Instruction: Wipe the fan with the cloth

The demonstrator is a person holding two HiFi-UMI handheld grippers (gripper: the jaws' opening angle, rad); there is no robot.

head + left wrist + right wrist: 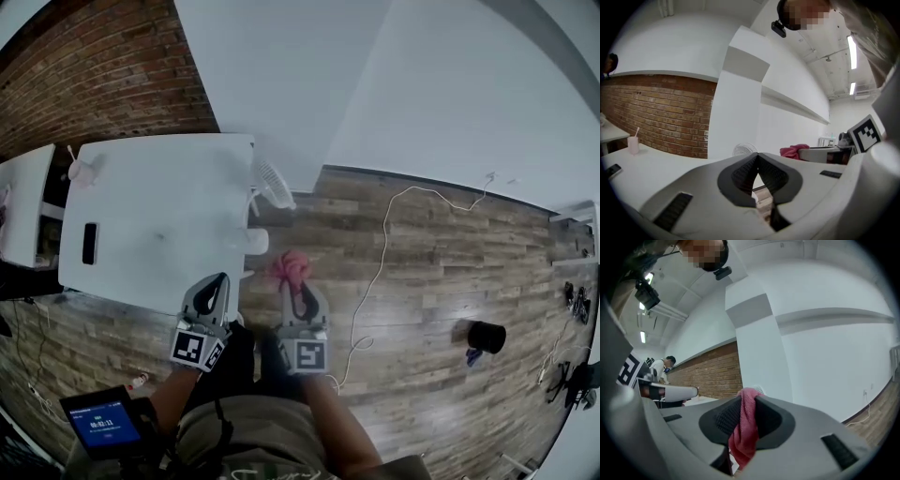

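Fan, small, white and round-caged, stands at the right edge of the white table, a little above the centre of the head view; whether it rests on the tabletop or just beside it cannot be told. Wooden floor fills the lower and right part of that view, with a white wall above it and a brick wall in the upper left. The table takes the left-centre of the frame. Below it, near the bottom centre, the two grippers point up the frame side by side, both well apart from the fan. The left gripper has its jaws pressed together with nothing between them, as the left gripper view shows, with the fan small just above the tips. The right gripper is clamped on the pink cloth, which bunches at its tips; in the right gripper view the cloth hangs down between the pads. A white cable snakes across the floor at right-centre. A dark flat device lies on the table's left side.
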